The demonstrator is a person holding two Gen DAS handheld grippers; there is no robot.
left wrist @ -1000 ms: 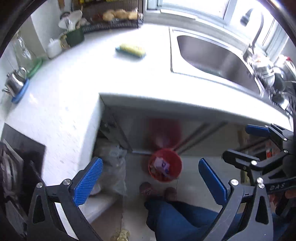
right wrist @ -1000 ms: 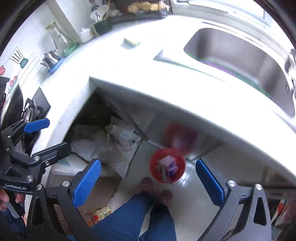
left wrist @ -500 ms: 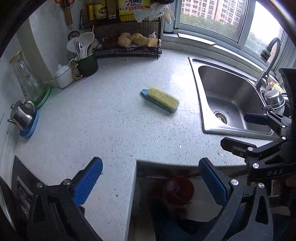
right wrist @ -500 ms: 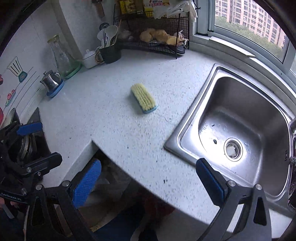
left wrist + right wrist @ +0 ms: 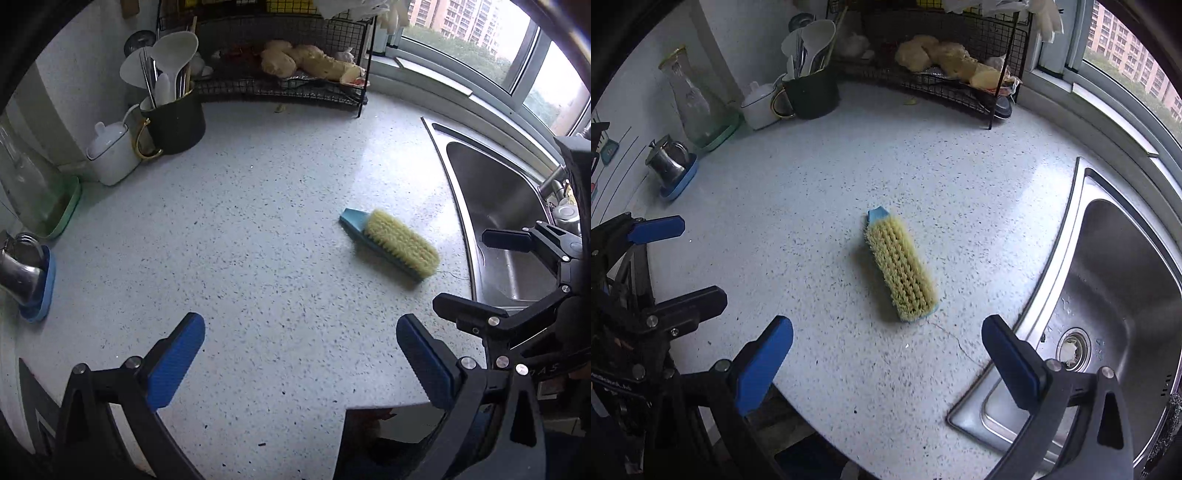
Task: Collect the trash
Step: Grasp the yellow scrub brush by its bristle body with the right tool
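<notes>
Left wrist view: left gripper spread wide and empty above speckled countertop. Scrub brush lay bristles-up near the steel sink; small yellowish scrap sat by the wire rack.

Right wrist view: right gripper likewise parted, holding nothing, over the counter edge. Brush ahead, sink to the right, utensil cup and glass carafe against the wall.

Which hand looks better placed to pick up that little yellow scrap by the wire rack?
Probably the left. Both are open and empty, but the left gripper faces the scrap across bare counter, while the brush lies directly between the right gripper and the scrap.
</notes>
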